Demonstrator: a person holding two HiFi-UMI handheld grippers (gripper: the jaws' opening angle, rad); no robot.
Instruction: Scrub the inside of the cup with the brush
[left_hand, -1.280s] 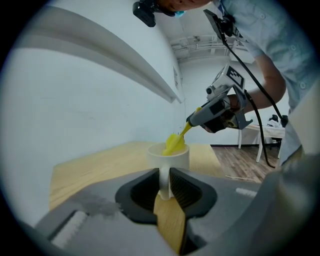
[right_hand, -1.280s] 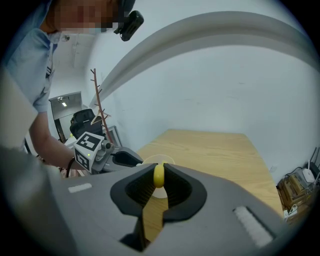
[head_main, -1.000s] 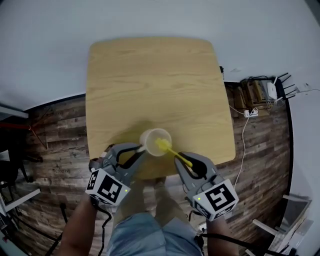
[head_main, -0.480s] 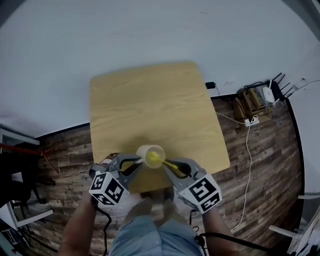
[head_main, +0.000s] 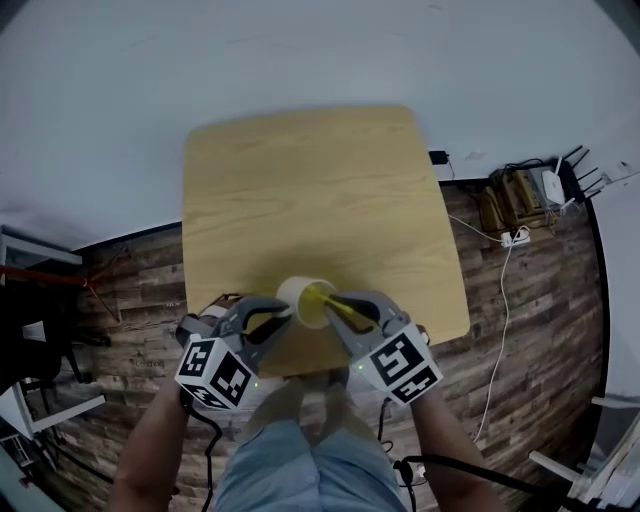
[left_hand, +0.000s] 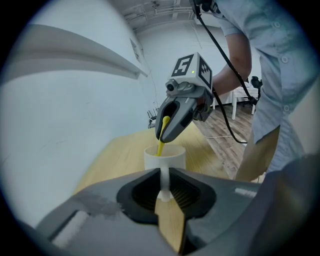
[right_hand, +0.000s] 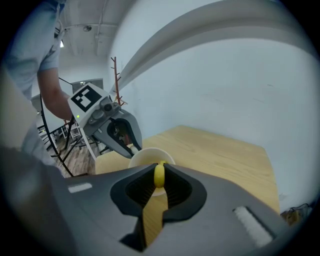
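A white cup (head_main: 304, 299) is held near the front edge of the light wooden table (head_main: 300, 190), its mouth tipped toward the right. My left gripper (head_main: 283, 316) is shut on the cup's handle (left_hand: 164, 181), which shows white between the jaws in the left gripper view. My right gripper (head_main: 336, 306) is shut on the yellow brush (head_main: 322, 298), whose head is inside the cup. In the right gripper view the brush's handle end (right_hand: 159, 175) sits between the jaws, with the cup's rim (right_hand: 148, 155) just beyond. The cup's bottom is hidden.
The table's front edge runs just under the cup, with the person's legs (head_main: 290, 440) below it. A power strip and cables (head_main: 515, 237) lie on the plank floor at the right. Metal furniture legs (head_main: 40, 400) stand at the left.
The right gripper has come closer to the cup and the brush head has gone from the rim down into it. The left gripper still holds the handle.
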